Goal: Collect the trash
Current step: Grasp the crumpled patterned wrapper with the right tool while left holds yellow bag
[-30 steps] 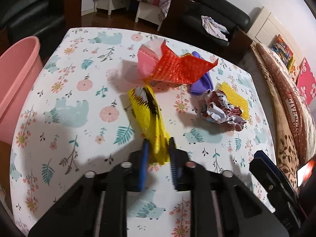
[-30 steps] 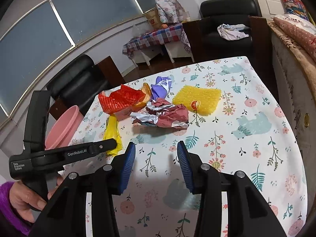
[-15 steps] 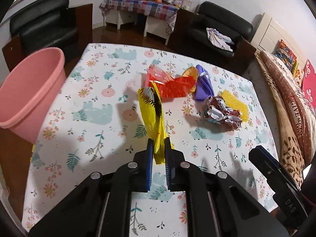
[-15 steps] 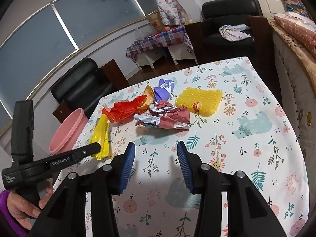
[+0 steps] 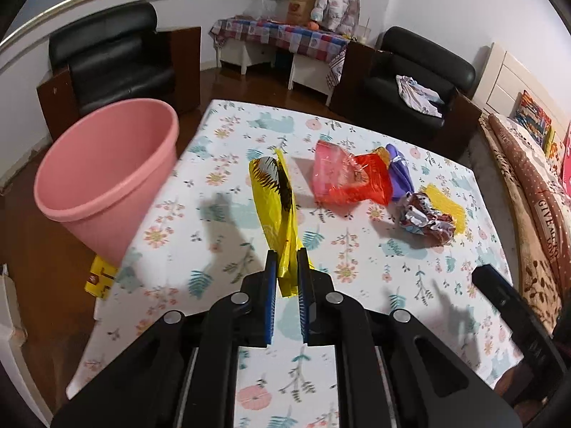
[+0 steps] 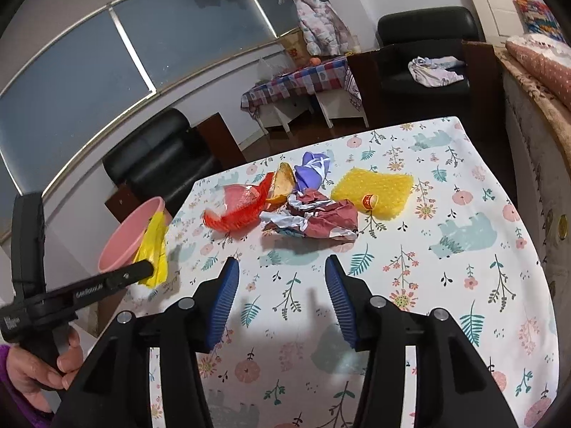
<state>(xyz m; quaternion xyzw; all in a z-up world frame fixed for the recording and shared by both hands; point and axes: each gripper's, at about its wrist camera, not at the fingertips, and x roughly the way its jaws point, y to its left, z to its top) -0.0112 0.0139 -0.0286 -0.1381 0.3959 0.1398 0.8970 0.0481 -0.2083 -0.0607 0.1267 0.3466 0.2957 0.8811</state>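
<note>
L gripper [image 5: 285, 262] clamped on lower end of yellow wrapper [image 5: 276, 203]; blue pads narrow, film pinched between them. Wrapper lifted off tablecloth [image 5: 221, 256], standing up and away from jaws, black feather-like print near top end. In R wrist view same wrapper [image 6: 154, 249] hangs crumpled at tip of L gripper, in front of pink bin [image 6: 130, 235] rim.

Pink bin [image 5: 103, 174] stands on floor just beside table's left edge, mouth up, inside looks bare as far as visible. Small yellow packet [image 5: 100, 278] on floor at its base, touching or nearly; can't tell which.

R gripper [image 6: 282, 285] hovers over tablecloth [image 6: 446, 285], jaws opening, fairly wide, nothing between pads. Only its black body shows at lower right of L wrist view.

Rest of trash clustered mid-table, well apart from both grippers:
- red transparent wrapper [image 6: 237, 210], left of pile, partly upright
- orange piece [image 6: 282, 185] tucked behind it, touching
- purple wrapper [image 6: 310, 171] at far side, next to orange piece
- crumpled maroon/silver wrapper [image 6: 314, 219] nearest R gripper, touching red one's edge
- yellow bubble-textured sheet [image 6: 374, 190] flat to right, small red label at its near corner

Person's hand [image 6: 39, 367] w/ purple sleeve grips L gripper's handle, low left in R wrist view.

Background: black armchairs [image 5: 414, 75], side table w/ checked cloth [image 5: 285, 39], bed w/ brown blanket [image 5: 528, 185] at right.
</note>
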